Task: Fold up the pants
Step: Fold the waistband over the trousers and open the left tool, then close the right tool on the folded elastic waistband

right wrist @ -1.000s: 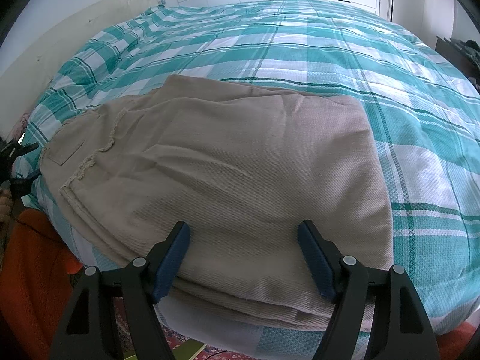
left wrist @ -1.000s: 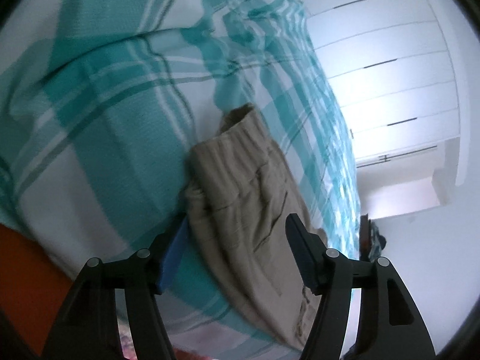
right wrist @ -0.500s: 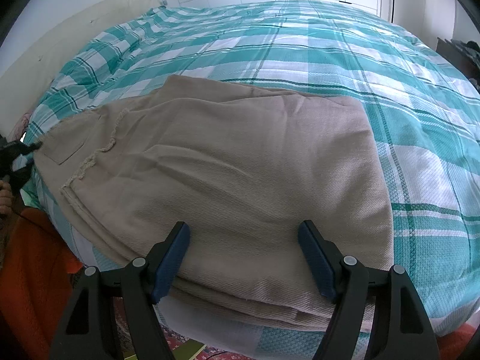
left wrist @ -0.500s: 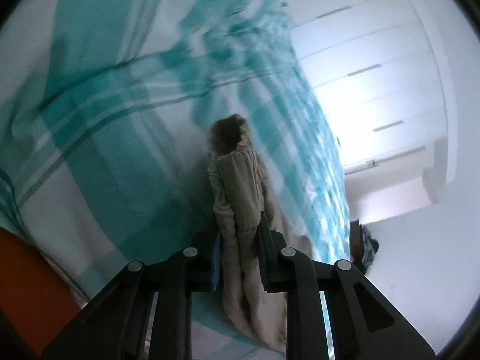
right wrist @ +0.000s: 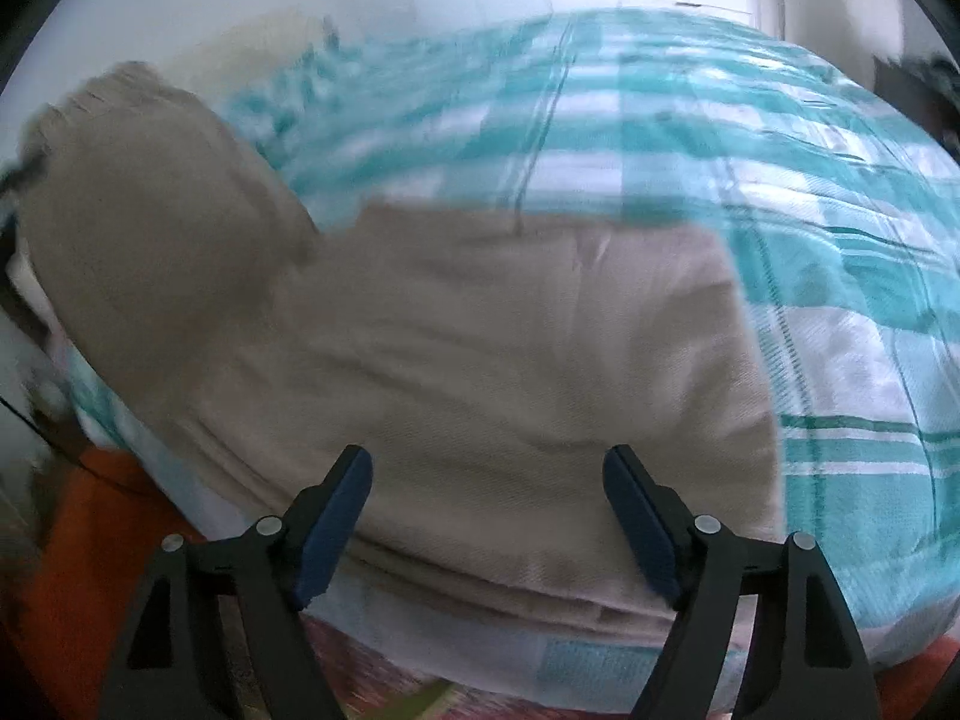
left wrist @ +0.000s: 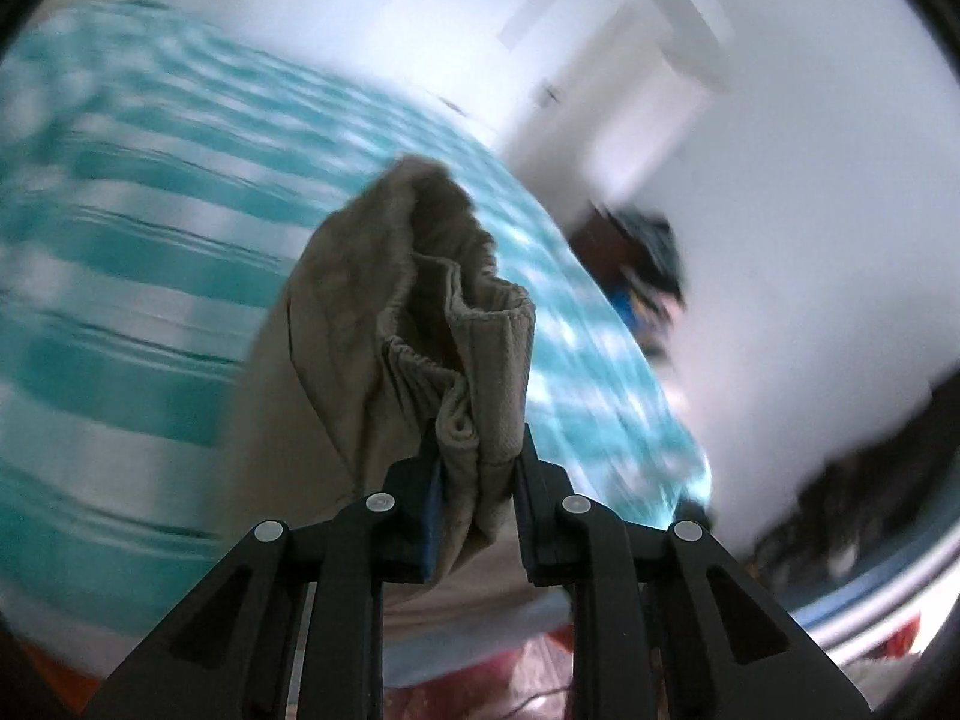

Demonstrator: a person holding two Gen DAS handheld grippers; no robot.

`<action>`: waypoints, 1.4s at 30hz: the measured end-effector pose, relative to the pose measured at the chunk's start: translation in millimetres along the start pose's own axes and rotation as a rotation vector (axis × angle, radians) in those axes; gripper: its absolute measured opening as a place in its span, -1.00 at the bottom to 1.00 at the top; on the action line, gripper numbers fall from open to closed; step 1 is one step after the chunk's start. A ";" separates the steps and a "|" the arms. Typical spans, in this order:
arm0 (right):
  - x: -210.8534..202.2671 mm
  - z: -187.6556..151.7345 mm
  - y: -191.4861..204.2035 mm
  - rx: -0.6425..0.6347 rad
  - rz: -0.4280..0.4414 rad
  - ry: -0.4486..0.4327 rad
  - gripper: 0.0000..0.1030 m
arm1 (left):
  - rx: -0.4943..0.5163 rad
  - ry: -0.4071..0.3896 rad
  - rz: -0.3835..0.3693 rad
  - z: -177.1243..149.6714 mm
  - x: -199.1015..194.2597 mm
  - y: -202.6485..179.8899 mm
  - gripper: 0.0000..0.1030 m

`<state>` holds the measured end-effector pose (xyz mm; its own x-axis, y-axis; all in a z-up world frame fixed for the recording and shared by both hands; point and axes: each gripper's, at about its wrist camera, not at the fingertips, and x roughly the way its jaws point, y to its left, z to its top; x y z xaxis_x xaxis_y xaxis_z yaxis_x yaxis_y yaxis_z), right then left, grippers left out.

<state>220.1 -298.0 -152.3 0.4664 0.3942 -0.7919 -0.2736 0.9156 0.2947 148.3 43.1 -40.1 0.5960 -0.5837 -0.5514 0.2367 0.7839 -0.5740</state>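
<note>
Left gripper (left wrist: 477,474) clamped on bunched waistband of the tan pants (left wrist: 384,312), that end lifted off the bed. Right gripper (right wrist: 486,516) jaws apart, hovering over pants' folded end w/o touching; rest lies flat on teal-and-white checked bedspread (right wrist: 810,192) near bed edge. White wall (left wrist: 810,210) and closet doors (left wrist: 480,18) behind; orange floor (right wrist: 54,570) below. Both views blurred.
</note>
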 end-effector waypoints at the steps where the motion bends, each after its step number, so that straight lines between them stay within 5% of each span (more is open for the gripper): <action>1: -14.7 3.2 -8.0 0.034 0.000 -0.055 0.53 | 0.015 0.047 -0.017 -7.7 26.9 -11.6 -0.64; 6: -69.5 7.3 -57.9 0.171 -0.093 -0.264 0.53 | 0.077 0.237 0.026 -58.5 147.6 -35.6 -0.50; 8: -77.3 2.5 -77.9 0.226 -0.099 -0.291 0.53 | 0.142 0.334 0.044 -83.1 185.8 -41.5 -0.15; 9: -77.5 -0.2 -84.1 0.245 -0.093 -0.291 0.53 | 0.151 0.353 0.037 -90.1 188.3 -47.6 -0.10; 11: -74.5 -6.7 -95.7 0.289 -0.039 -0.278 0.49 | 0.167 0.351 0.030 -93.6 177.7 -57.5 0.34; 14: -71.1 -9.4 -106.1 0.352 0.086 -0.269 0.40 | 0.177 0.280 -0.043 -82.2 128.8 -64.4 0.57; 18: -60.3 3.9 -98.9 0.372 0.319 -0.221 0.34 | 0.180 0.165 0.044 -56.8 73.1 -36.6 0.59; 22: -25.7 20.8 -76.4 0.358 0.415 0.025 0.11 | 0.138 0.102 0.254 -52.6 42.9 23.2 0.55; 25: -6.1 17.1 -58.8 0.338 0.368 0.138 0.05 | 0.035 0.098 0.291 -65.8 36.3 59.5 0.55; 29: 14.2 14.5 -45.6 0.341 0.288 0.166 -0.21 | -0.013 0.102 0.293 -82.3 44.0 72.4 0.55; 33: 12.0 18.7 -37.8 0.290 0.220 0.148 -0.85 | 0.044 0.087 0.287 -79.5 41.4 59.4 0.54; 38: -18.4 39.9 -19.9 0.166 0.183 0.052 -0.90 | 0.090 0.107 0.253 -81.4 52.4 44.8 0.55; 42: -5.0 40.6 -37.6 0.151 0.102 0.068 -0.91 | 0.187 0.235 0.269 -98.5 94.7 32.7 0.54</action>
<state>262.3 -331.1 -137.7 0.3832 0.4840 -0.7867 -0.1851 0.8747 0.4480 136.8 -7.3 -170.7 0.4693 -0.3681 -0.8026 0.2445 0.9276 -0.2825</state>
